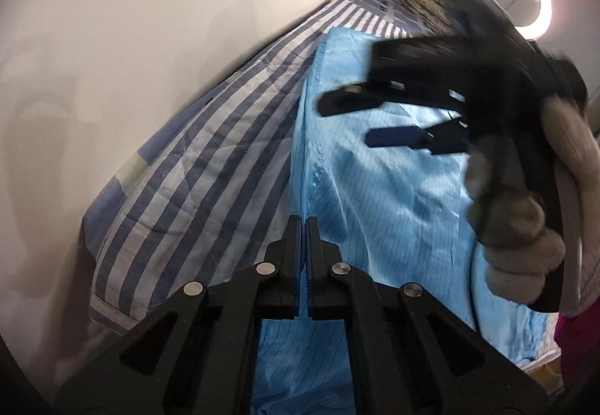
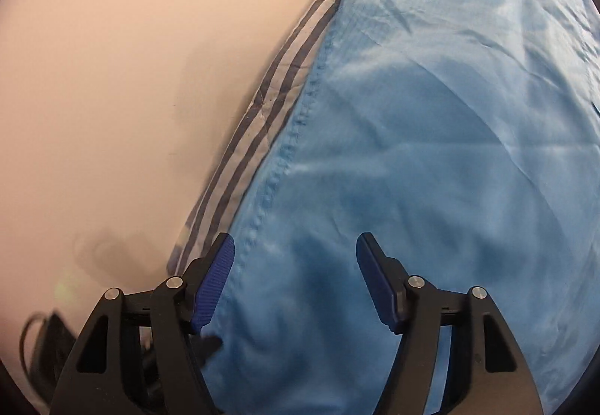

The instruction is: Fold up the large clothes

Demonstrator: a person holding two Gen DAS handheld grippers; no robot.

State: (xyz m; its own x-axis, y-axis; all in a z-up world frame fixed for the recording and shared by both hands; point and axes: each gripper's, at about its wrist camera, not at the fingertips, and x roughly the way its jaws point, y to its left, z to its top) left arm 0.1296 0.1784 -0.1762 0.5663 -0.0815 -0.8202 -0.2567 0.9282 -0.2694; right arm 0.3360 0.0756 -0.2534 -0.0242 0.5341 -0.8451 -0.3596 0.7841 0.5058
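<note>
Your blue garment (image 1: 393, 182) lies spread over the striped bedding (image 1: 195, 152) of the bed, filling the centre and right of the left wrist view, with its stitched edge running from the upper middle of the frame down towards the bottom centre.

Your left gripper (image 1: 303, 223), at the bottom centre of that view, has its jaws pressed together, and the stitched edge runs straight into them. It looks clamped on that hem, though only a sliver of cloth shows between the pads.

Your right gripper (image 2: 296, 265) has its jaws standing well apart in the right wrist view, with the garment beneath and nothing between them. In the left wrist view it appears blurred at the upper right, held by your gloved hand (image 1: 521, 227) above the cloth.

Judging by its look, the fabric is thin, light and limp, with a slight sheen, so it may slide between the pads and will sag wherever it is unsupported. It creases readily; soft wrinkles already cross it.

Take hold along the stitched edge (image 2: 277, 152), where the doubled cloth gives the pads more to bite on, rather than on the smooth middle. Pinch only the garment layer; the striped bedding lies just beside that hem and could be caught along with it.
</note>
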